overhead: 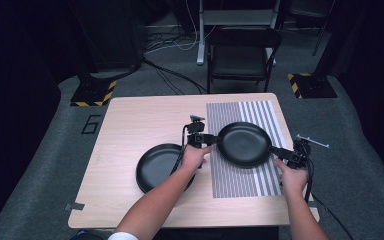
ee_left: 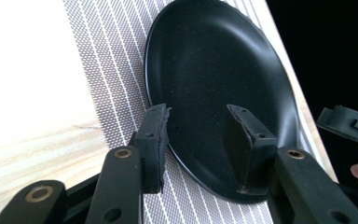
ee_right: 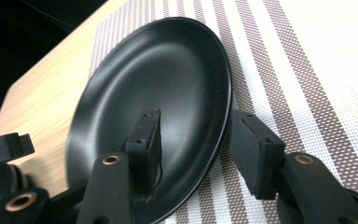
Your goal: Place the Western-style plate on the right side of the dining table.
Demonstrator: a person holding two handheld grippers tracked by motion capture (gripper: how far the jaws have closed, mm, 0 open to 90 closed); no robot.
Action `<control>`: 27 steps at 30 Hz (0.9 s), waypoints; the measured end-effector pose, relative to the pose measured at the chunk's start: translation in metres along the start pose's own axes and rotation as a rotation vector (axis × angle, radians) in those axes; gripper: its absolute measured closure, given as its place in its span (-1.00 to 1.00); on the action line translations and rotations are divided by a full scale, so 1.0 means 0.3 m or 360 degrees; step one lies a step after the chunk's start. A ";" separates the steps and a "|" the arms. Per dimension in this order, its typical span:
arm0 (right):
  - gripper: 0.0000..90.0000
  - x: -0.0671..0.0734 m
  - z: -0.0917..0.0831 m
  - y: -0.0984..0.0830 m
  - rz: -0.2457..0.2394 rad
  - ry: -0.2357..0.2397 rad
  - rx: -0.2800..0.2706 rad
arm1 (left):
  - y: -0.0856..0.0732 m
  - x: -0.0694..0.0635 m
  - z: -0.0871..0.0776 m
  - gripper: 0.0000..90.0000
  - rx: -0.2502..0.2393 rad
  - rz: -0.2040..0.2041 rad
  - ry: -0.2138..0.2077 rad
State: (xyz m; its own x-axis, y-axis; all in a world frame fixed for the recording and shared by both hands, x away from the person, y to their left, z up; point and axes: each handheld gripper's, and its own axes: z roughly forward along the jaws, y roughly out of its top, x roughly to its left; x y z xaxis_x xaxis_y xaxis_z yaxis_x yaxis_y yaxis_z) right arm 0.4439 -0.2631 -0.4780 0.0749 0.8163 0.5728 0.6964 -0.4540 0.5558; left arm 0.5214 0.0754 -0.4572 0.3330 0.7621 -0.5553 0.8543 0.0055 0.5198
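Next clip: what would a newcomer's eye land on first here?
Two black plates stand out against the pale wooden table: one plate sits on the striped placemat, flanked by the left gripper and the right gripper at opposite rims, their jaws straddling the edges, apart from them. The second plate lies on bare wood to the left, partly under the person's left forearm.

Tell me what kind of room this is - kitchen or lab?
Most likely a lab or recording space, not a kitchen: a bare wooden table stands on grey carpet, with loose cables on the floor, hazard-striped stand bases on either side, and a folding chair behind.
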 end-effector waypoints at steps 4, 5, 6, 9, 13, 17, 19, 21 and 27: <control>0.14 0.010 -0.028 -0.006 -0.0062 0.0000 -0.0003 | 0.005 0.005 -0.047 0.26 -0.0022 0.0050 -0.0025; 0.13 0.012 -0.037 -0.009 -0.0090 -0.0010 -0.0007 | 0.006 0.006 -0.059 0.25 -0.0024 0.0066 -0.0030; 0.13 0.012 -0.037 -0.009 -0.0090 -0.0010 -0.0007 | 0.006 0.006 -0.059 0.25 -0.0024 0.0066 -0.0030; 0.10 0.018 -0.068 -0.017 -0.0128 0.0002 -0.0031 | 0.011 0.023 -0.109 0.23 -0.0051 0.0131 -0.0033; 0.08 0.032 -0.091 -0.027 -0.0168 0.0031 -0.0038 | 0.013 0.047 -0.161 0.20 -0.0084 0.0207 -0.0014; 0.07 0.048 -0.108 -0.037 -0.0273 -0.0007 -0.0055 | 0.010 0.073 -0.213 0.19 -0.0113 0.0278 0.0015; 0.07 0.052 -0.112 -0.039 -0.0271 -0.0008 -0.0056 | 0.008 0.081 -0.226 0.18 -0.0122 0.0282 0.0013; 0.06 0.052 -0.121 -0.043 -0.0280 -0.0001 -0.0061 | 0.004 0.102 -0.258 0.18 -0.0109 0.0295 0.0013; 0.06 0.057 -0.147 -0.062 -0.0297 -0.0003 -0.0058 | -0.017 0.150 -0.331 0.15 -0.0154 0.0298 -0.0005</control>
State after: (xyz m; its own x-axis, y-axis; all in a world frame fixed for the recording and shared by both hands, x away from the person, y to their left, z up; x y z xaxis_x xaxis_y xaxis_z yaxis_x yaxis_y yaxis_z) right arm 0.4007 -0.2563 -0.4520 -0.0517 0.8883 0.4564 0.6720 -0.3071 0.6739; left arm 0.4924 0.1741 -0.4204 0.4837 0.7536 -0.4451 0.7351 -0.0737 0.6740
